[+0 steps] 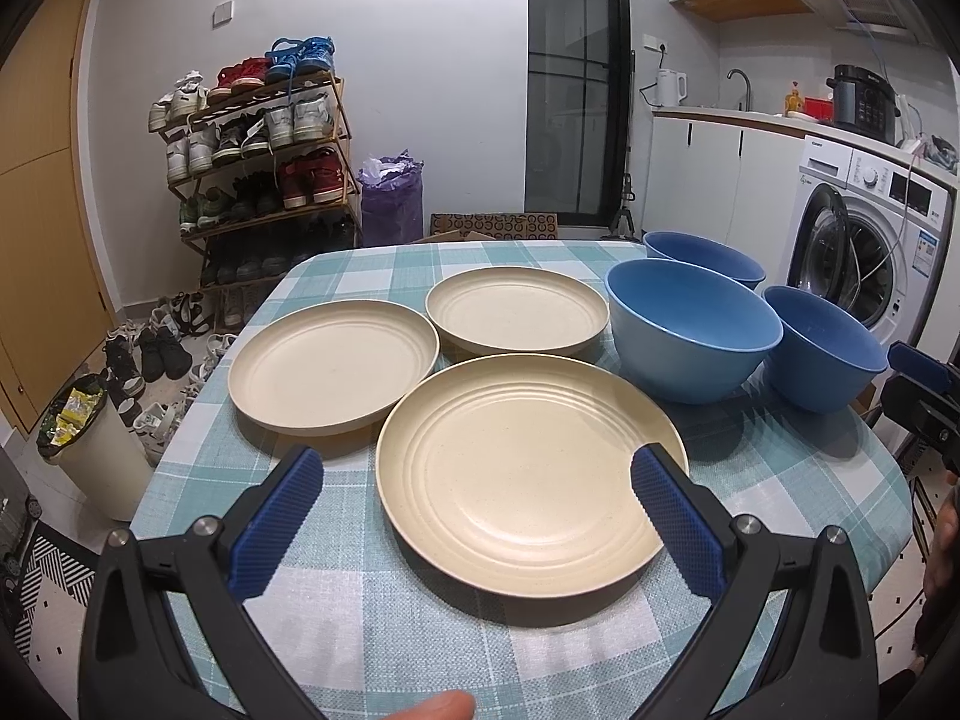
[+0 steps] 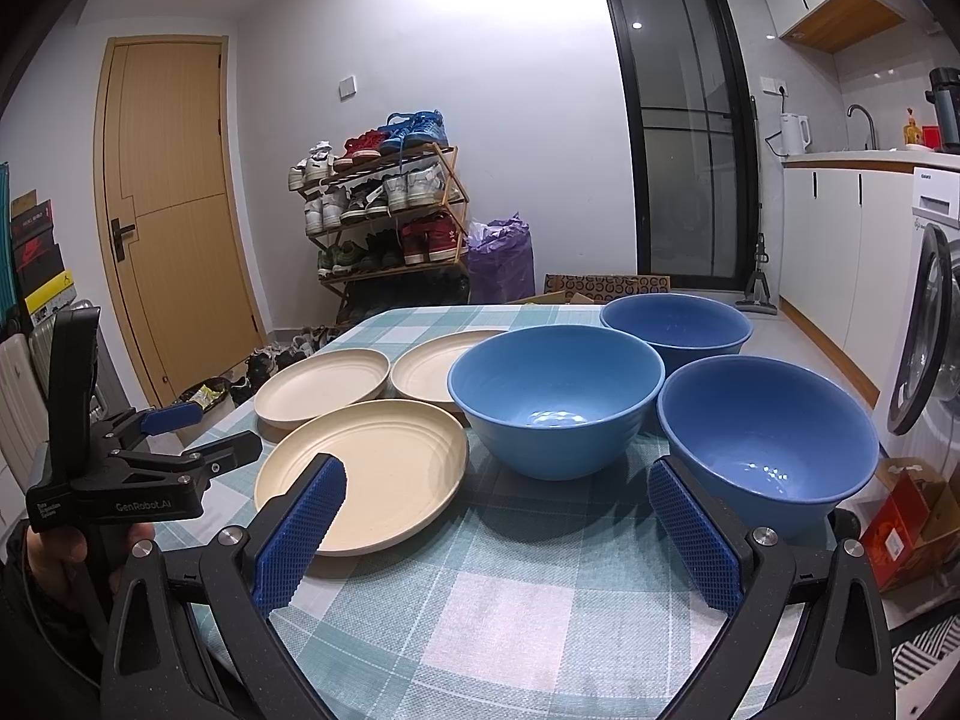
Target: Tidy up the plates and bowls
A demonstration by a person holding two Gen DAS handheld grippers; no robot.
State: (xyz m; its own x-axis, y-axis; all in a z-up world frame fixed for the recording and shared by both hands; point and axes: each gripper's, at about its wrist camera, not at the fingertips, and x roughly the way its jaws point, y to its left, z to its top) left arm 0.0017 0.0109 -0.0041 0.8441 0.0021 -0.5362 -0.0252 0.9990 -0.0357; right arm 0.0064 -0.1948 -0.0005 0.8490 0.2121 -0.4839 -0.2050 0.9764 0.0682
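Observation:
Three cream plates lie apart on the checked tablecloth (image 1: 456,618): a near plate (image 1: 528,468), a left plate (image 1: 333,366) and a far plate (image 1: 516,312). To their right stand three blue bowls: a middle bowl (image 1: 690,336), a far bowl (image 1: 702,255) and a right bowl (image 1: 822,348). My left gripper (image 1: 477,468) hangs open just above the near plate and holds nothing. My right gripper (image 2: 497,471) is open and empty, low over the cloth, between the near plate (image 2: 372,480) and the right bowl (image 2: 768,438), with the middle bowl (image 2: 555,402) just ahead. None of the dishes are stacked.
The table's rounded edges fall away at left and right. A shoe rack (image 1: 264,162) and a waste bin (image 1: 96,450) stand on the floor to the left, with a washing machine (image 1: 870,240) on the right. A hand holds the left gripper's handle (image 2: 72,552).

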